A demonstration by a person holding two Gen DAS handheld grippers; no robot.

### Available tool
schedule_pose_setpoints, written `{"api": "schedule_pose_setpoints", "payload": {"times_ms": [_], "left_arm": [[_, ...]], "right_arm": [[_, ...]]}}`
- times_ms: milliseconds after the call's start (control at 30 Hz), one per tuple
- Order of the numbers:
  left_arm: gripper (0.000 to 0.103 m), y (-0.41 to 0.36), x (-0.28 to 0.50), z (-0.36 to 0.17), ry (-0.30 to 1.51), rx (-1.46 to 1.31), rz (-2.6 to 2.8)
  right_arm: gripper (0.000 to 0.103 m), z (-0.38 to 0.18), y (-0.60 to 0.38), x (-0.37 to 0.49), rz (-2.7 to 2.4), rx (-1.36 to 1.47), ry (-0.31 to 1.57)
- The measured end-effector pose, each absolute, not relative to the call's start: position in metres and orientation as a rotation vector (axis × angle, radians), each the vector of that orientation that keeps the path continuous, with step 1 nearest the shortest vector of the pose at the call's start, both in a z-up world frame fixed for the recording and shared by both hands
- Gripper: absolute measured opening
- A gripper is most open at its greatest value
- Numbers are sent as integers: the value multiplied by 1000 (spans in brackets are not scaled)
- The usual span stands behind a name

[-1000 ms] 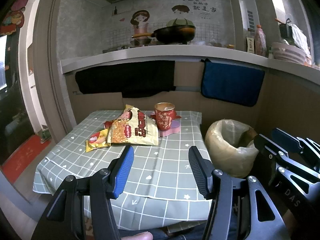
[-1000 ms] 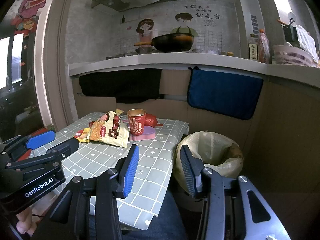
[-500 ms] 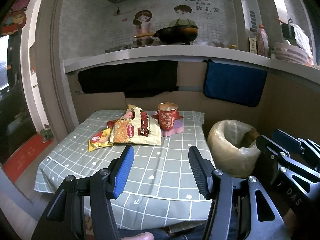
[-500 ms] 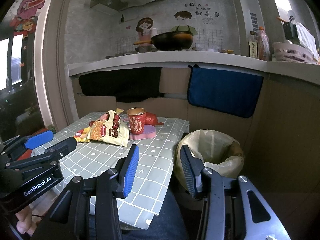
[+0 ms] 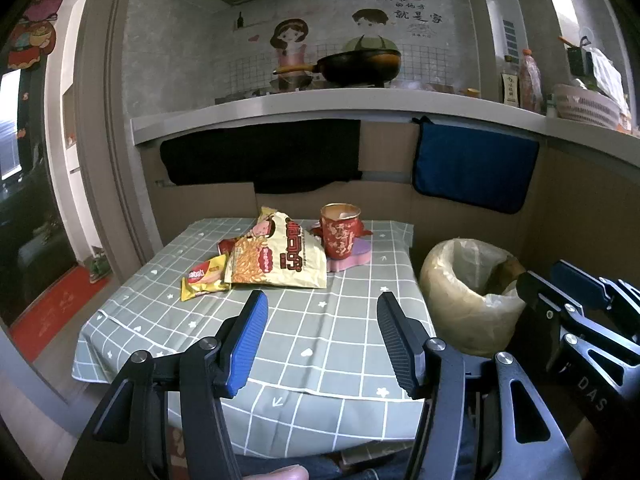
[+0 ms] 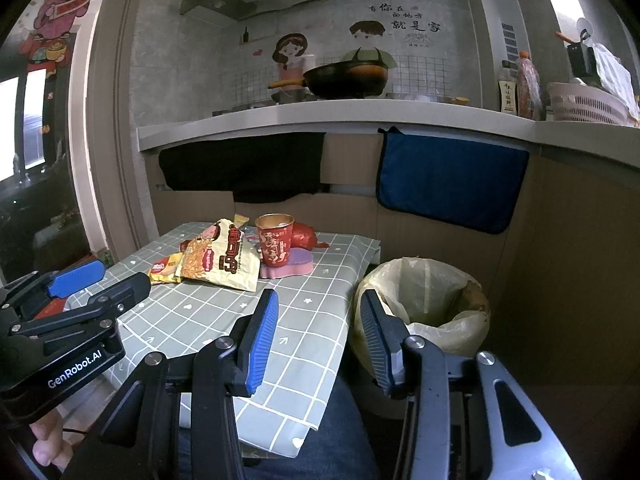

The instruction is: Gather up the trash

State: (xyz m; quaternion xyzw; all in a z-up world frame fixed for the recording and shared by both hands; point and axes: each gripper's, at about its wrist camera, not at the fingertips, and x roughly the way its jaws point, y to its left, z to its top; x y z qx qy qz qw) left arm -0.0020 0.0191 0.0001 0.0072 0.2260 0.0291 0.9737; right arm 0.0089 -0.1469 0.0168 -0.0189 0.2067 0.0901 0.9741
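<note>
Both held wide and empty over the near counter: left claw, right claw. Trash clustered at far end: snack bag, small wrapper, cup. Lined bin beside, likely for short drops.

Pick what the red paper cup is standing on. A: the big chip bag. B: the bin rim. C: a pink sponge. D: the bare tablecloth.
C: the red paper cup stands upright on a pink sponge, beside the big chip bag, both grippers empty.
</note>
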Motion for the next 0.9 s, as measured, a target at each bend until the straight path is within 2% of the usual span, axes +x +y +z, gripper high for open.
{"api": "schedule_pose_setpoints", "payload": {"times_ms": [900], "left_arm": [[58, 15, -2, -3, 464, 17, 59]], "right_arm": [[41, 18, -150, 10, 179, -29, 421]]}}
